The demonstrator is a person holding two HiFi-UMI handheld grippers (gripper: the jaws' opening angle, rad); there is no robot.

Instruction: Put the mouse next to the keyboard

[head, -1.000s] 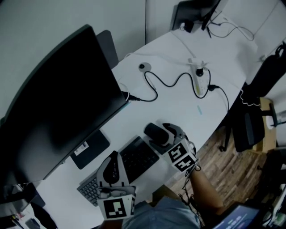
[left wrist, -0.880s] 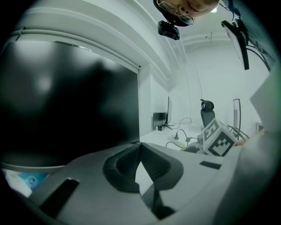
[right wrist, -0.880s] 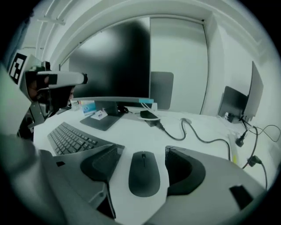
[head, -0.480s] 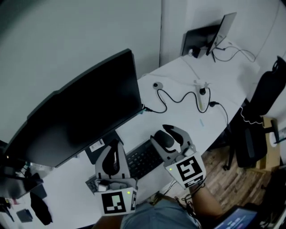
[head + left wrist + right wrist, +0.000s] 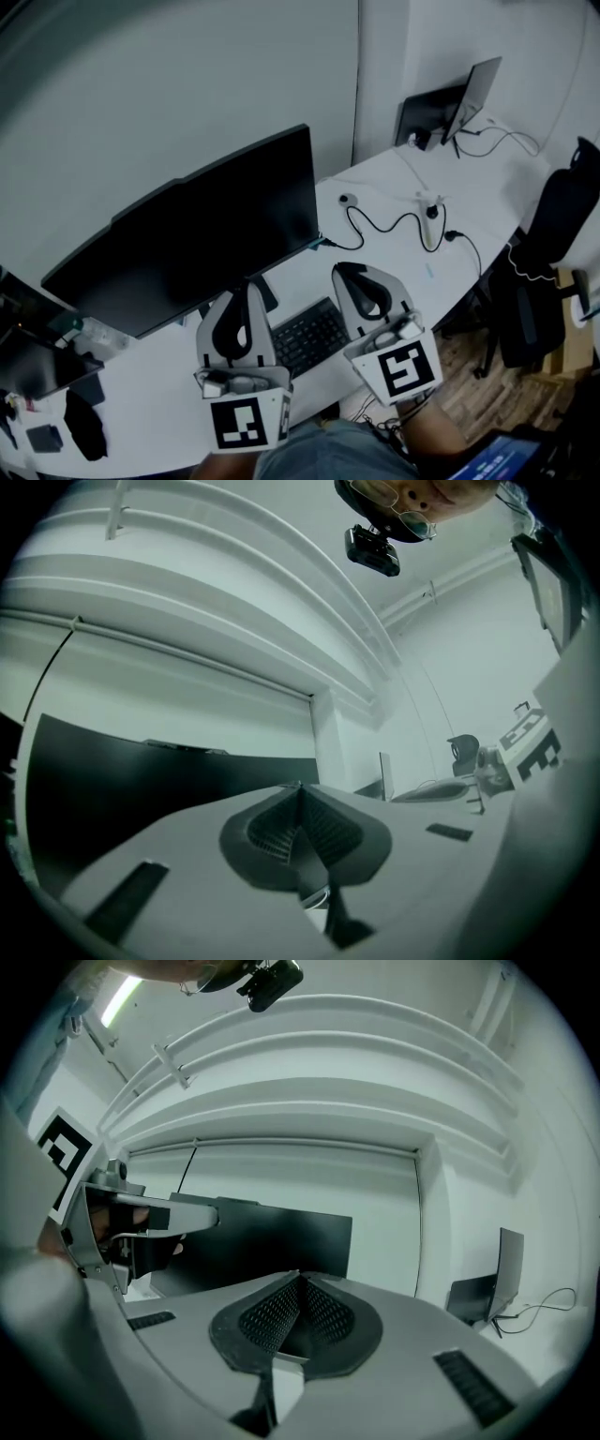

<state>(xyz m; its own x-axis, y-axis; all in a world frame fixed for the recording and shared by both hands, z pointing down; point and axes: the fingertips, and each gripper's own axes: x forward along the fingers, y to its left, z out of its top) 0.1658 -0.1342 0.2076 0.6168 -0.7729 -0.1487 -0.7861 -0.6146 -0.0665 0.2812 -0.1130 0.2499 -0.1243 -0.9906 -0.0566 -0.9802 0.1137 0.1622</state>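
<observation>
The mouse cannot be made out in any view; the right gripper (image 5: 350,270) hangs just right of the keyboard (image 5: 306,337) on the desk (image 5: 386,180) and covers that spot. Its jaws are pressed together with nothing between them. The left gripper (image 5: 242,287), over the keyboard's left end in front of the monitor (image 5: 206,234), likewise has its jaws pressed together on nothing.
</observation>
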